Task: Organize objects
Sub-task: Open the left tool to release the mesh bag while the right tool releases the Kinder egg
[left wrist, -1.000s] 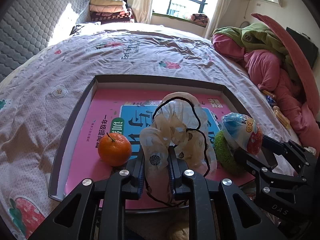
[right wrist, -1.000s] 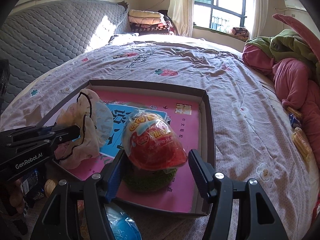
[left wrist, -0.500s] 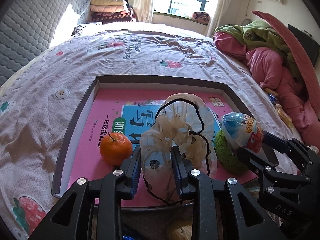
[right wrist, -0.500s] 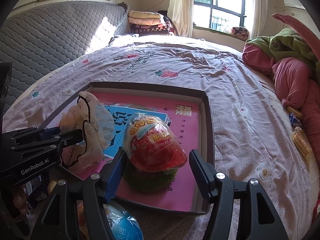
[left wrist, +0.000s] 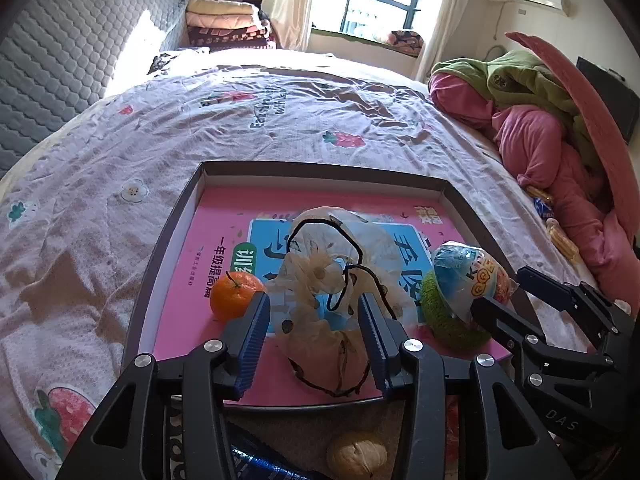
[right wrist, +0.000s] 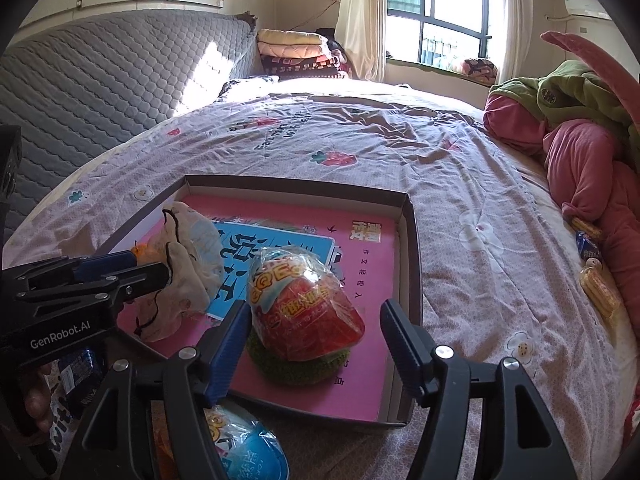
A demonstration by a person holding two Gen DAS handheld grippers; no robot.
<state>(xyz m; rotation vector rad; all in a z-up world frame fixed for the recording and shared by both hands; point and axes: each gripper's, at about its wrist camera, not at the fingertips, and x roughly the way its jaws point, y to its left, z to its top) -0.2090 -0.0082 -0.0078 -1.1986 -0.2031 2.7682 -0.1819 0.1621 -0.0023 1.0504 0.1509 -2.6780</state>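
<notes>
Both tools are built alike. The left gripper (left wrist: 314, 334) has matte black angular plastic arms joined by round silver screw heads, and its fingers (left wrist: 253, 338) carry ribbed blue pads on their inner faces. Seen from the right wrist, its side bears white lettering, "GenRobot.AI". The right gripper (right wrist: 316, 346) shows the same black linkage, silver screws and blue ribbed fingers (right wrist: 224, 354); from the left wrist its casing reads "DAS". A bit of bare skin, the left hand (right wrist: 36, 404), shows below the lettered body.

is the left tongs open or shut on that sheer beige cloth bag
Open. The left tongs stand spread with gaps either side of the sheer beige drawstring cloth bag, which lies in the shallow cardboard tray.
</notes>
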